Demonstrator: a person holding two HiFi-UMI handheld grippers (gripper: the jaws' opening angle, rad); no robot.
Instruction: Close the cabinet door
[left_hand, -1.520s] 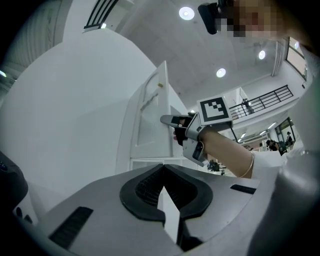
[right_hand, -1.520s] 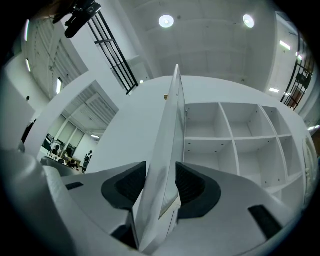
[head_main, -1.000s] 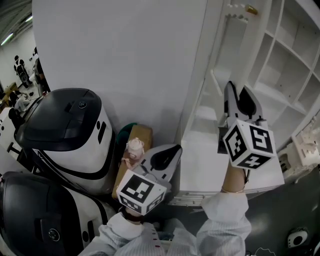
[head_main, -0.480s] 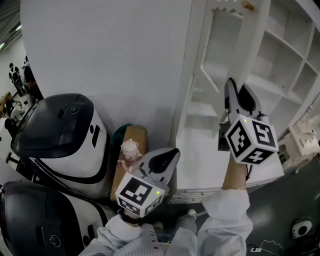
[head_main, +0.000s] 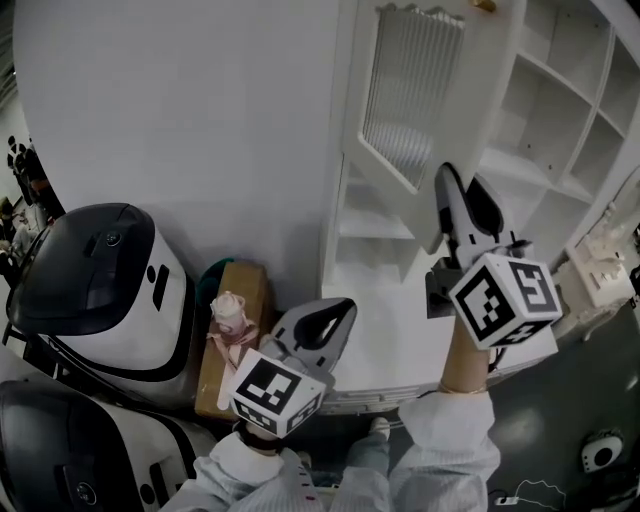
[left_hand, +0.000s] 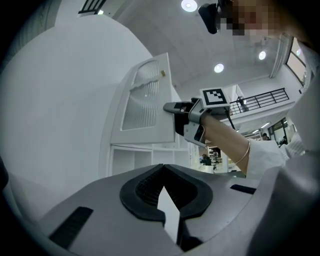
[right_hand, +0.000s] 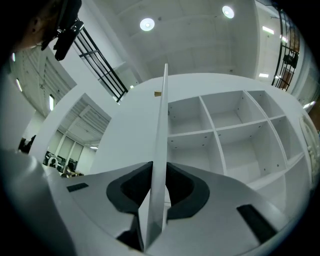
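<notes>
Head view
- Cabinet (head_main: 560, 100): white, smooth, with open square compartments. It stands at your upper right.
- Cabinet door (head_main: 410, 90): one white frame around a ribbed pane, swung out from the cabinet front.
- Right hand-held gripper (head_main: 462, 192): its two grey jaws pinch the door's lower edge. One cube (head_main: 503, 298) with black-and-white square markers sits behind them.
- Left hand-held gripper (head_main: 325, 318): held low and well apart from the door, with its own marker cube (head_main: 277, 388).
- Beside you, left: two rounded, glossy black-and-white machines (head_main: 95, 280) (head_main: 70, 450). There is also one brown cardboard box (head_main: 228, 350) with a small pink figure (head_main: 230, 315) on top.

Left gripper view
- Left hand-held gripper (left_hand: 162, 167): the ribbed black pads meet at the tips and nothing sits between them.
- Door (left_hand: 142, 100): you see its face, with the ribbed pane in the upper half and one small brass-coloured knob (left_hand: 162, 73) at the edge.
- Right hand-held gripper (left_hand: 187, 117): clamped on that door edge, your bare forearm (left_hand: 230, 145) behind it wearing one thin bracelet.
- Ceiling: three round lights.

Right gripper view
- Right hand-held gripper (right_hand: 159, 167): the jaws are pressed onto the door from both sides.
- Door (right_hand: 162, 125): seen edge-on as one thin white slab running up between the jaws.
- Cabinet (right_hand: 225, 130): matte white. Two rows of three compartments show clearly, with more below.
- Ceiling: two round lights.
</notes>
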